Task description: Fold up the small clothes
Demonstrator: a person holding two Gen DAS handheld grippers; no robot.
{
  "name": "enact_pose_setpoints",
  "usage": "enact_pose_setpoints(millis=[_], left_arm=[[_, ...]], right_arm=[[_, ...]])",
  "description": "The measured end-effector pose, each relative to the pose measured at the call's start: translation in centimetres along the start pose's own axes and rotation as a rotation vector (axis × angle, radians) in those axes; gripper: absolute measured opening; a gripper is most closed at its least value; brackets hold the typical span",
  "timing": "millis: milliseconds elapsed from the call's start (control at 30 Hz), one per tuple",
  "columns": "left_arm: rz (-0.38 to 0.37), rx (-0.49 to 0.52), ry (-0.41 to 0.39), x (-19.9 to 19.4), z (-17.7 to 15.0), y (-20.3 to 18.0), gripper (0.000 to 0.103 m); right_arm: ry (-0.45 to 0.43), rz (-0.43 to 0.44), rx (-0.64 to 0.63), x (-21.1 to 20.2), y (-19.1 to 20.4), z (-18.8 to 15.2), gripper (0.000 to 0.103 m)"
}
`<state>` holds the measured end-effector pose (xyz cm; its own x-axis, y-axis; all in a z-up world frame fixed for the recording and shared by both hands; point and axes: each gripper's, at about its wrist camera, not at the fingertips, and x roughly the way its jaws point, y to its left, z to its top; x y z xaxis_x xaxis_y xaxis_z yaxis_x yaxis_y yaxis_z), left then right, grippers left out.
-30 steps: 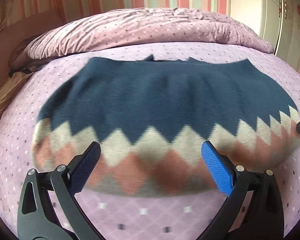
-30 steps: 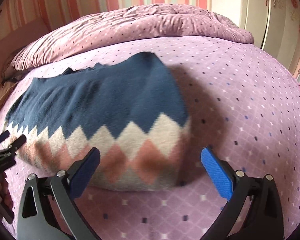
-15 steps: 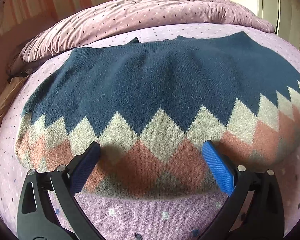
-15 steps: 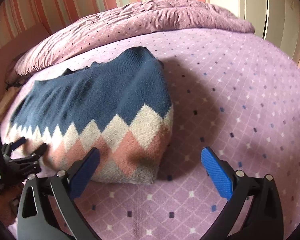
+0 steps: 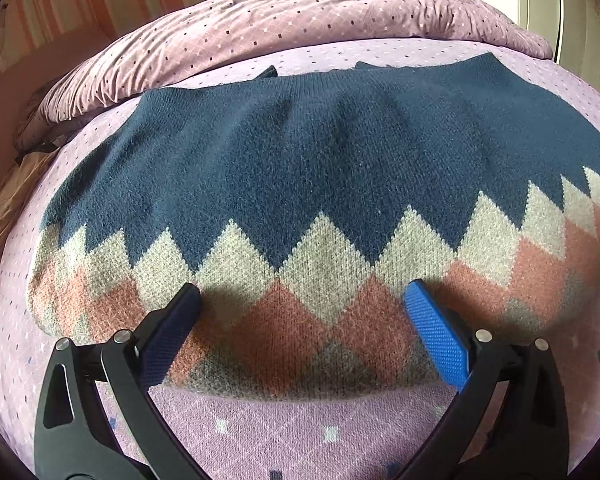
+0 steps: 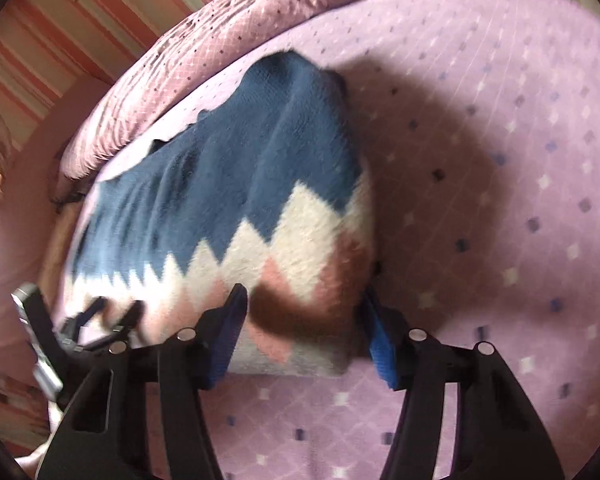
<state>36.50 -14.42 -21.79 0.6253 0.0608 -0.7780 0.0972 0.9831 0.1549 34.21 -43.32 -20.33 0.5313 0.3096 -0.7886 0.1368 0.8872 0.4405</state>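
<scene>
A small knitted sweater (image 5: 300,168), navy with cream and salmon zigzag diamonds along its near edge, lies flat on the bed. My left gripper (image 5: 300,304) is open, its blue pads (image 5: 436,332) straddling the near patterned edge at the middle. In the right wrist view the sweater (image 6: 252,168) shows its near right corner. My right gripper (image 6: 300,312) is partly open with the corner between its jaws; whether the pads press the knit is unclear. The left gripper also shows there at the far left (image 6: 100,320), blurred.
The bed is covered by a lilac sheet (image 6: 500,160) with small diamonds. A rolled pink-purple duvet (image 5: 300,20) lies behind the sweater. A striped wall stands behind it, and white wardrobe doors (image 5: 548,8) are at the far right.
Both grippers moved forward and down to the sweater's near edge. The right gripper tilted, narrowed its jaws and now has the near right corner between them. The left stays wide open.
</scene>
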Motion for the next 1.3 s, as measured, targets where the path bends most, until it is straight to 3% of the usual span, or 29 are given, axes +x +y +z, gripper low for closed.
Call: enact_pose_setpoints(millis=[267,333,400,600,967,1300], left_arm=[[-0.012,-0.008,-0.001,0.1,-0.1,0.2,0.100],[-0.012,-0.009,-0.001,0.1,-0.1,0.2,0.100],[-0.011,-0.008,-0.001,0.1,-0.1,0.2,0.100],[-0.019,-0.016,-0.007,-0.3,-0.1,0.4,0.100],[-0.036,-0.107,-0.032,-1.8,-0.1,4.1,0.100],[-0.009,-0.215,-0.117,-5.1,1.0,13.5,0.100]], right_arm=[[0.056,0.077,0.058,2.3,-0.5,0.3,0.060],[0.059,0.077,0.058,2.4,-0.5,0.6,0.039],[0.047,0.078,0.018,2.0,0.3,0.8,0.030],[-0.080,0.087,-0.067,-1.5,3.5,1.0,0.019],[-0.237,0.270,-0.188,-5.5,12.2,2.4,0.017],[-0.270,0.423,-0.276,-3.9,24.1,2.2,0.016]])
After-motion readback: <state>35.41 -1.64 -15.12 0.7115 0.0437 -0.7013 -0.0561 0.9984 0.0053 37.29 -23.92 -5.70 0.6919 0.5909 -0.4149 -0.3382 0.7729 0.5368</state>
